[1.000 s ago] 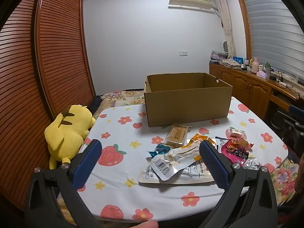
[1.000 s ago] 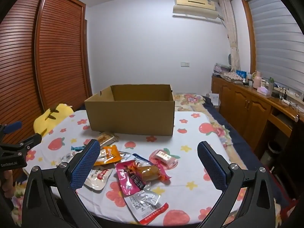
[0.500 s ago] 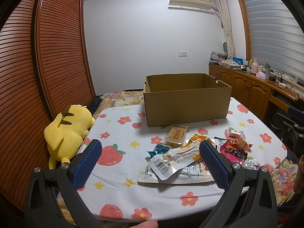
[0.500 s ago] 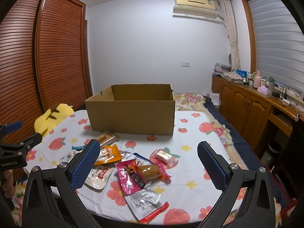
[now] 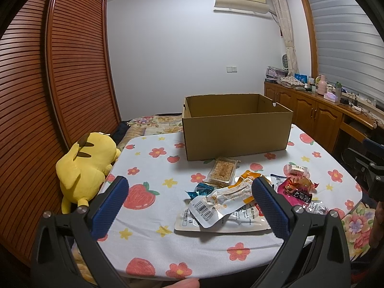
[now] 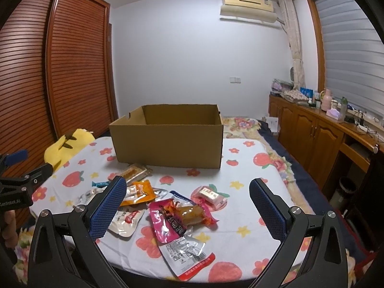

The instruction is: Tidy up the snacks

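Observation:
An open cardboard box [image 5: 236, 129] stands at the back of the table; it also shows in the right wrist view [image 6: 168, 135]. Several snack packets lie in front of it: a white barcode packet [image 5: 216, 204], a clear tray of crumbly bar [image 5: 222, 171], a pink packet [image 6: 165, 218], a small pink wrapped cake [image 6: 209, 194], an orange packet [image 6: 140, 190]. My left gripper [image 5: 189, 206] is open and empty above the table's near edge. My right gripper [image 6: 188, 206] is open and empty above the pink packet.
The table [image 5: 148, 237] has a strawberry and flower cloth. A yellow plush toy [image 5: 84, 165] lies off its left edge by the slatted wardrobe. Wooden cabinets [image 6: 309, 132] run along the right wall. A bed lies behind the table.
Both views have shifted very slightly; the grippers stay open and nothing on the table has moved.

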